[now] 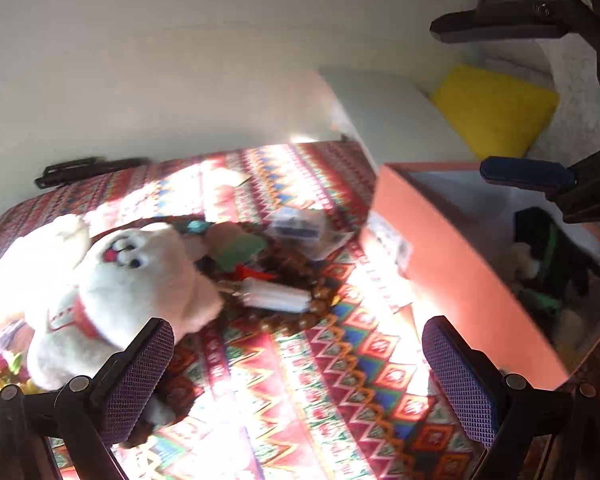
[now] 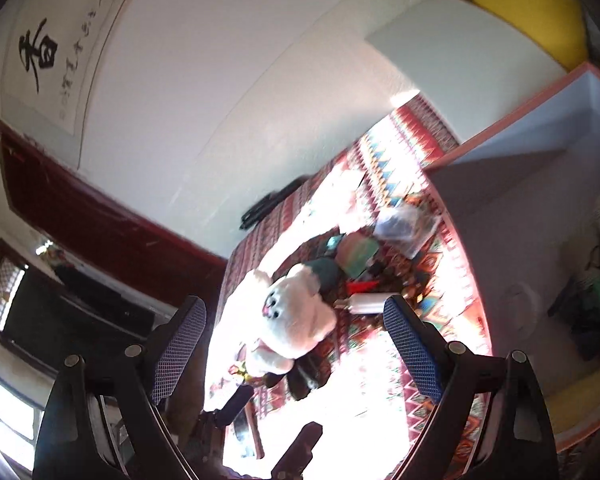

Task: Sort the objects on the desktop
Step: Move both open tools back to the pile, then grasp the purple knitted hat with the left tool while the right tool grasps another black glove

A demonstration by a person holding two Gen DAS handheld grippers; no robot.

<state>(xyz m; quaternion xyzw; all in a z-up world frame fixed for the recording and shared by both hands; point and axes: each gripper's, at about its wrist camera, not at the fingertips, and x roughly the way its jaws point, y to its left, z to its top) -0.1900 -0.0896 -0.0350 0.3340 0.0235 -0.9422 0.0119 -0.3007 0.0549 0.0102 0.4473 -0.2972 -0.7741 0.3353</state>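
Note:
A white plush toy (image 1: 120, 280) (image 2: 296, 316) lies on the patterned tablecloth (image 1: 300, 400). Beside it is a pile: brown beads (image 1: 300, 320), a white tube (image 1: 276, 296) (image 2: 366, 304), a green item (image 1: 236, 252) and a clear plastic packet (image 1: 300, 226) (image 2: 404, 226). An orange box (image 1: 452, 280) (image 2: 540, 220) stands at the right with several dark and green things inside. My left gripper (image 1: 298, 364) (image 2: 268, 424) is open over the cloth, its left finger next to the plush. My right gripper (image 2: 296, 344) (image 1: 512, 100) hangs open and empty above the box.
A yellow cushion (image 1: 496, 112) (image 2: 528, 8) sits behind the box. A black object (image 1: 88, 168) (image 2: 268, 204) lies at the table's far edge by the white wall. A calligraphy scroll (image 2: 56, 40) hangs on the wall. Bright sunlight washes out part of the cloth.

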